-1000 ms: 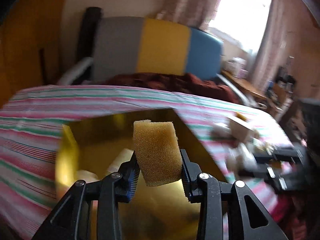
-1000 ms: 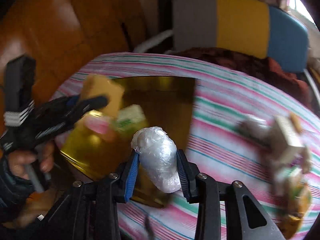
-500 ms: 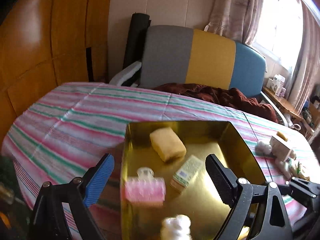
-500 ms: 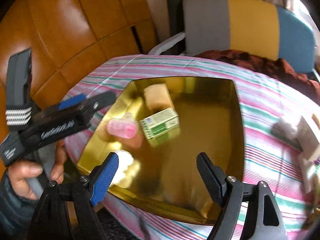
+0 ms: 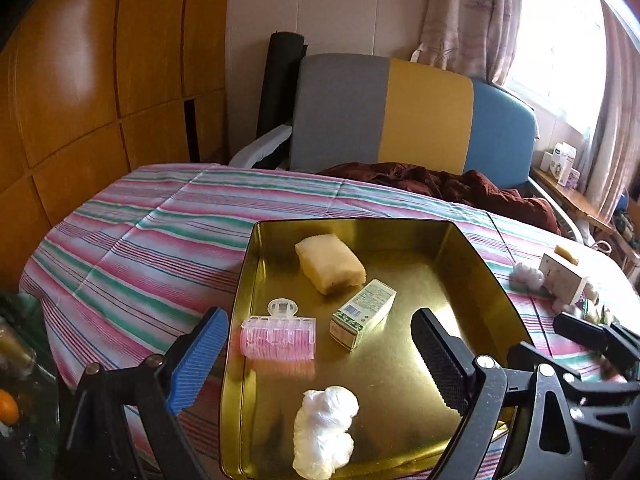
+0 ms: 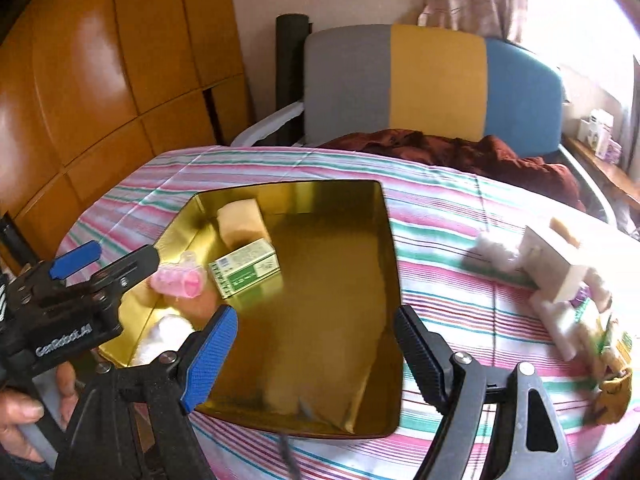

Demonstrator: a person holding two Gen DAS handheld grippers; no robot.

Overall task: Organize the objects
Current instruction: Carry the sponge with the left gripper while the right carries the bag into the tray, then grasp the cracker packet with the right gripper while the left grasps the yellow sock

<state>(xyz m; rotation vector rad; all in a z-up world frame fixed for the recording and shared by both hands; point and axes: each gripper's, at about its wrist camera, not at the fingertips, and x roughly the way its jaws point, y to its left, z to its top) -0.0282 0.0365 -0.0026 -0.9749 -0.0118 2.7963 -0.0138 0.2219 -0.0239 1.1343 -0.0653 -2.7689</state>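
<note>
Gold tin tray [image 5: 486,280], centre frame on the striped worktop [image 5: 132,236], holds sponge [image 5: 330,265], box, curler, wad; both grippers' fingers spread, empty; next fetch right-frame clutter [image 6: 556,276].

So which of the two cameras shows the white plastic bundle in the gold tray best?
The left wrist view: the white plastic bundle lies whole in the gold tray. In the right wrist view, the tools hide most of it.

Black tongs [image 5: 320,354], one blue ribbed pad (silver screws), bare-skinned hand [image 6: 24,416].
</note>
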